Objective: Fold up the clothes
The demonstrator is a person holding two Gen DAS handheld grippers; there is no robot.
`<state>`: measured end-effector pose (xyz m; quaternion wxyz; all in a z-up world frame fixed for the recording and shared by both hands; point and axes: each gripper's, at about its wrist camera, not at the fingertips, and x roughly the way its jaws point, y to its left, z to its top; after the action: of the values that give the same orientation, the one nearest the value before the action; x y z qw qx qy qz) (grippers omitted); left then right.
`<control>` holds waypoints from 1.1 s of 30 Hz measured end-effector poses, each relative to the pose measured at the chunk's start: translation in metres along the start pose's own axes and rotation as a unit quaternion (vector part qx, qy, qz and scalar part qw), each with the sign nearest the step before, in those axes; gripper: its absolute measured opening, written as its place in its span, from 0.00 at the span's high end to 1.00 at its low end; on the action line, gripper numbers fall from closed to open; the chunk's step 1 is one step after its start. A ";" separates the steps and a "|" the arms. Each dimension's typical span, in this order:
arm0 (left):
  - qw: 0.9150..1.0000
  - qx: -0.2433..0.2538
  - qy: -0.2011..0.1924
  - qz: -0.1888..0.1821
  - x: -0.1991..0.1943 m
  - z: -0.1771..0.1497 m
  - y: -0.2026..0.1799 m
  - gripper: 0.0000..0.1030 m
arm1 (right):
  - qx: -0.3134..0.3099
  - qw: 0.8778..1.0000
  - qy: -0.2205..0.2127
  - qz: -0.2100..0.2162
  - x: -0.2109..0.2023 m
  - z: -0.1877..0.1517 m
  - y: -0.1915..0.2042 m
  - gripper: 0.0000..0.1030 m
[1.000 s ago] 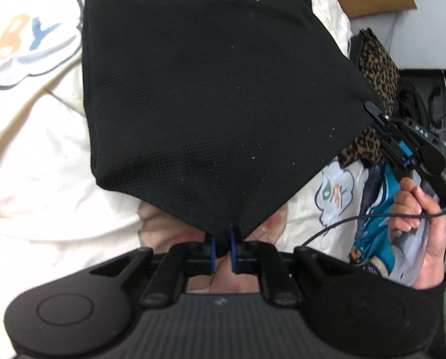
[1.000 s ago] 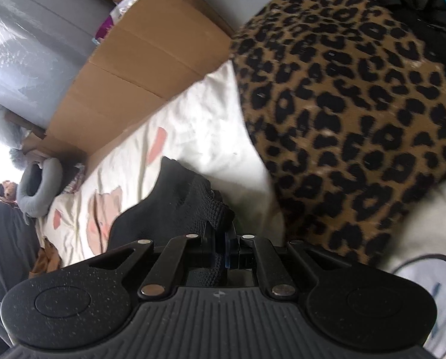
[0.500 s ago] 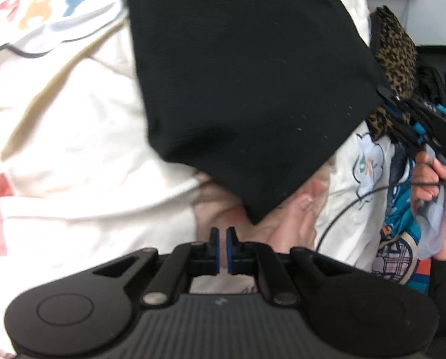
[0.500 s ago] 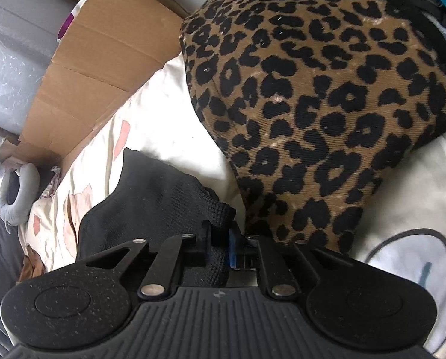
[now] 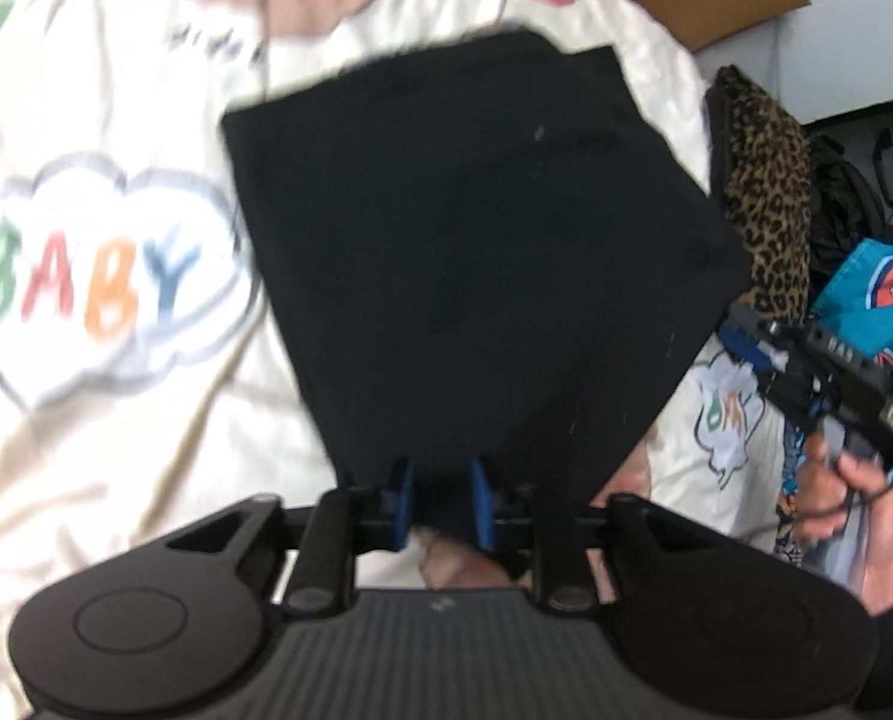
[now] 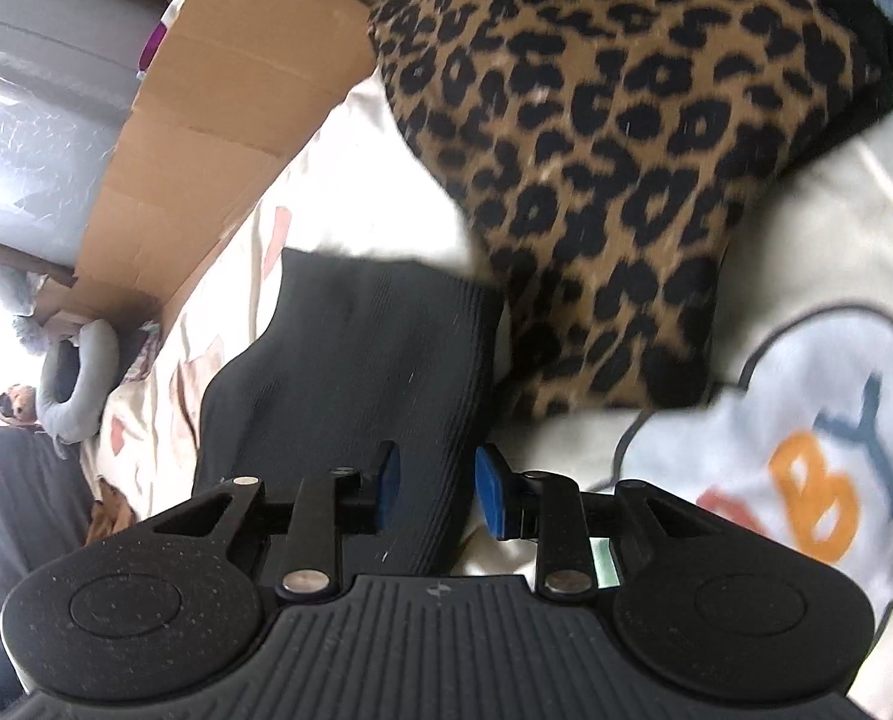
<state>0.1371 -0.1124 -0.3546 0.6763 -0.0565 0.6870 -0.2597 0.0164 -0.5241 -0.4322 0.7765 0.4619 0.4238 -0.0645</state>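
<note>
A folded black garment (image 5: 476, 252) lies flat on the cream bedspread (image 5: 116, 420). My left gripper (image 5: 441, 495) hangs over its near corner. The jaws are opening, and the blue pads (image 5: 401, 495) stand either side of the corner without pressing it. In the right wrist view the garment's ribbed edge (image 6: 356, 372) runs between the parting pads of my right gripper (image 6: 437, 486), which also do not press it. The right gripper (image 5: 746, 339) shows at the garment's right corner, held by a hand (image 5: 854, 492).
A leopard-print garment (image 6: 596, 180) lies folded just beyond the black one. Flat cardboard (image 6: 206, 120) stands at the bed's far edge. A teal printed garment (image 5: 878, 294) and dark clutter lie at the right. A "BABY" cloud print (image 5: 86, 282) marks the bedspread.
The left gripper let go of the black garment's corner, rose and parted its jaws. The right gripper's jaws came off the garment's edge and spread. The garment now lies flat.
</note>
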 end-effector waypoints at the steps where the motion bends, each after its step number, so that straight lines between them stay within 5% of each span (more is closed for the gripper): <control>1: 1.000 0.009 -0.006 0.005 0.000 0.007 -0.005 0.67 | 0.003 1.000 0.000 0.003 0.001 -0.003 0.000 0.70; 6: 0.997 0.053 -0.036 0.037 -0.008 0.036 -0.018 0.47 | 0.015 1.000 0.004 0.008 0.005 -0.018 -0.002 0.66; 15: 0.986 0.117 -0.075 0.096 -0.013 0.088 -0.035 0.31 | 0.036 0.999 0.013 0.008 0.016 -0.040 -0.006 0.66; 30: 0.971 0.206 -0.075 0.101 0.019 0.151 -0.046 0.26 | 0.028 0.999 -0.001 0.026 0.025 -0.052 0.004 0.67; 33: 0.966 0.226 -0.081 0.093 0.023 0.164 -0.052 0.25 | 0.028 0.999 -0.013 0.032 0.022 -0.050 0.005 0.77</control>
<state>0.2780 -0.2128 -0.3443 0.7462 0.1410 0.5553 -0.3390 0.0027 -0.4758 -0.4557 0.7703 0.4962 0.3963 -0.0577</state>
